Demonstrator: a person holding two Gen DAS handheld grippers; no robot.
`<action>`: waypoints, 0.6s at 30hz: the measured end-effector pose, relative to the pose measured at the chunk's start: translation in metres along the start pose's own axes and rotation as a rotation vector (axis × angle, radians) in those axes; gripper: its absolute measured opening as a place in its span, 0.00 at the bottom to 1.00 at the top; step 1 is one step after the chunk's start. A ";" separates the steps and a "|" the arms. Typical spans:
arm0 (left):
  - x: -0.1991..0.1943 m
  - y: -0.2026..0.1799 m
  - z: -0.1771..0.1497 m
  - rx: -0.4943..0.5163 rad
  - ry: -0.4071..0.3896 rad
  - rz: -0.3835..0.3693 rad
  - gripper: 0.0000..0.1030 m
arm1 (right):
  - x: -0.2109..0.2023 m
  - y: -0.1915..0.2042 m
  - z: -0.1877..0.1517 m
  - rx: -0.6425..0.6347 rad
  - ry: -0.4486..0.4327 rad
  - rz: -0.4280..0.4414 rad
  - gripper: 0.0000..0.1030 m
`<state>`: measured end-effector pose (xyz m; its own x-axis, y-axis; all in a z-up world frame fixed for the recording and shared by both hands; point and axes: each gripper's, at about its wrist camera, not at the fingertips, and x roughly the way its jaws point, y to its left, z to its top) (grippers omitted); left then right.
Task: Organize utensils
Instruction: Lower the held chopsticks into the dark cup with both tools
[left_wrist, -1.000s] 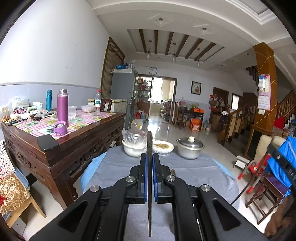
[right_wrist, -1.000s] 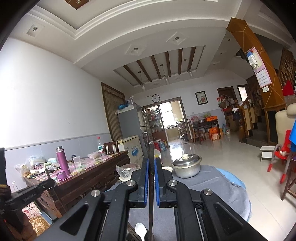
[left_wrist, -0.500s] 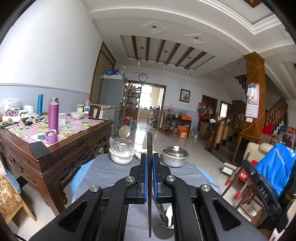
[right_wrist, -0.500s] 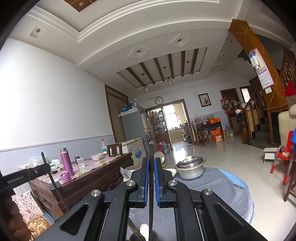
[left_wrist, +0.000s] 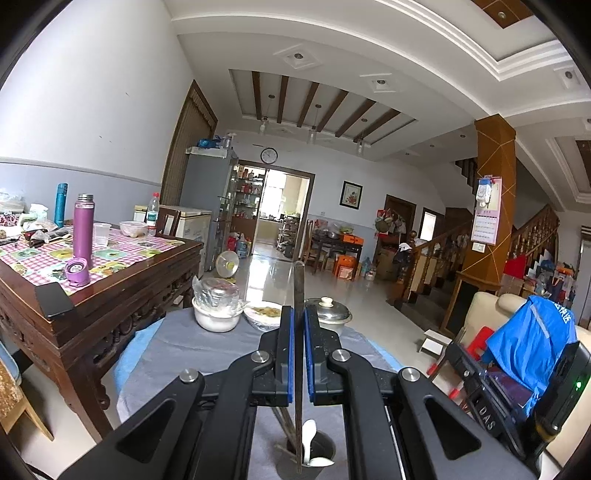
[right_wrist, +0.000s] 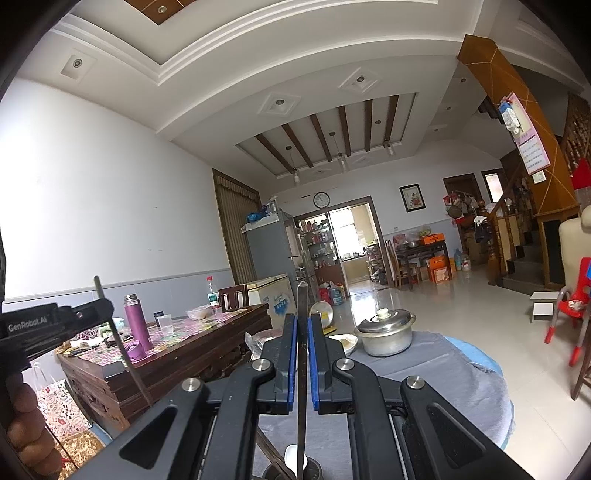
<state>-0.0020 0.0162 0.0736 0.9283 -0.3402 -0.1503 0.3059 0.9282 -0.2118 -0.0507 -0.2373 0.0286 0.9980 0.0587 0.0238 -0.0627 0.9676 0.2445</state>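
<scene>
My left gripper (left_wrist: 299, 325) is shut on a thin metal chopstick (left_wrist: 298, 288) held upright, its lower end over a dark round utensil holder (left_wrist: 306, 458) on the grey table. The holder has a white spoon (left_wrist: 309, 435) and wooden chopsticks (left_wrist: 284, 421) in it. My right gripper (right_wrist: 302, 328) is shut on another metal chopstick (right_wrist: 302, 302), also upright, above the same holder (right_wrist: 295, 470) with the white spoon (right_wrist: 291, 454). The left gripper also shows at the left of the right wrist view (right_wrist: 96, 308) with its chopstick (right_wrist: 122, 347).
A round table with a grey cloth (left_wrist: 192, 347) carries a white bowl (left_wrist: 216, 317), a plate of food (left_wrist: 264, 314) and a lidded metal pot (right_wrist: 386, 332). A carved wooden table (left_wrist: 99, 295) with a purple flask (left_wrist: 83, 230) stands left. A blue-draped chair (left_wrist: 532, 343) stands right.
The left gripper has moved right and over the utensil holder, which now sits under its chopstick. The right gripper has risen slightly and holds its chopstick as before.
</scene>
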 end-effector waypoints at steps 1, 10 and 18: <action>0.001 -0.001 0.000 -0.003 -0.001 -0.004 0.05 | 0.001 0.000 0.000 0.002 0.001 0.001 0.06; 0.022 -0.013 -0.004 0.014 -0.028 -0.007 0.05 | 0.007 -0.005 0.002 0.010 0.000 0.001 0.06; 0.036 -0.024 -0.008 0.051 -0.034 0.012 0.05 | 0.012 -0.003 0.011 -0.005 -0.038 0.007 0.06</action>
<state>0.0222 -0.0196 0.0651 0.9383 -0.3247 -0.1190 0.3046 0.9389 -0.1604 -0.0390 -0.2427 0.0387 0.9965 0.0567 0.0620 -0.0700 0.9684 0.2393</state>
